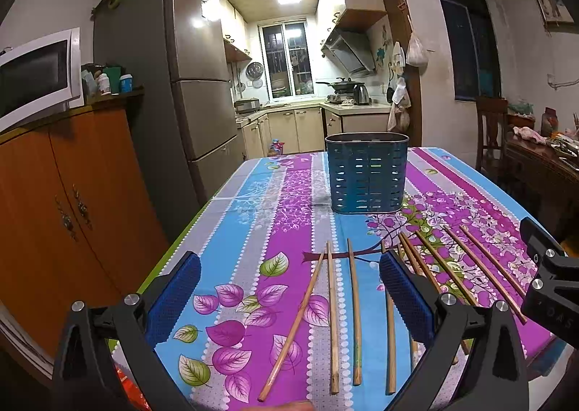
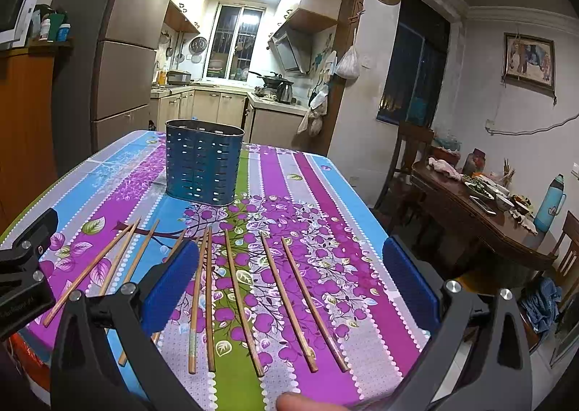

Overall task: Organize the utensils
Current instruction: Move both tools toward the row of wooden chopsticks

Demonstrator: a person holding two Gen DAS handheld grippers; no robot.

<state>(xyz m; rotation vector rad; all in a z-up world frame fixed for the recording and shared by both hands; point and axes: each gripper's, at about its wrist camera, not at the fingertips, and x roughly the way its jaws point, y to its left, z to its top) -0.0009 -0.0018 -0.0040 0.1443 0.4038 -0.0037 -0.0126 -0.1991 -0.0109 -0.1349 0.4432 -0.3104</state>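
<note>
Several wooden chopsticks (image 1: 333,317) lie side by side on the flowered tablecloth (image 1: 253,215), their tips pointing away from me; they also show in the right wrist view (image 2: 239,299). A blue perforated utensil holder (image 1: 367,174) stands upright behind them, also in the right wrist view (image 2: 202,163). My left gripper (image 1: 289,295) is open and empty, low over the left chopsticks. My right gripper (image 2: 286,284) is open and empty, low over the right chopsticks. The right gripper's body shows at the right edge of the left view (image 1: 550,273).
An orange cabinet (image 1: 72,201) with a microwave (image 1: 36,74) stands left of the table, a fridge (image 1: 195,85) behind it. A dark wooden table (image 2: 481,223) with dishes and a thermos (image 2: 550,203) stands to the right. The kitchen lies beyond.
</note>
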